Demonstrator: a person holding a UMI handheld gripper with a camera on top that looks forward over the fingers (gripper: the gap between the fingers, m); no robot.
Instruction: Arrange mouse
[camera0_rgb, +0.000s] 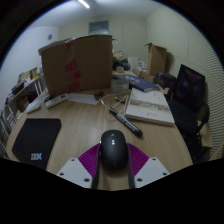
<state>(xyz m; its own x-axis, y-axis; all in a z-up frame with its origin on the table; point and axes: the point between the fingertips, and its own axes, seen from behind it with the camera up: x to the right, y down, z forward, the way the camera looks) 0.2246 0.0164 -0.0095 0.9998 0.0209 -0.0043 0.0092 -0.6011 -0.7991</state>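
Note:
A black computer mouse (112, 148) sits between my gripper's (113, 160) two fingers. The magenta pads (89, 158) press against its left and right sides, so the gripper is shut on it. The mouse appears to be held over the wooden table (80, 125), its nose pointing away from me. A black mouse mat (36, 140) with a white logo lies flat on the table to the left of the fingers, with nothing on it.
A large open cardboard box (78, 62) stands at the far side of the table. A black remote-like bar (125, 122) lies just beyond the mouse. A flat white box (150, 106) lies to the right, with a black chair (188, 95) beside it.

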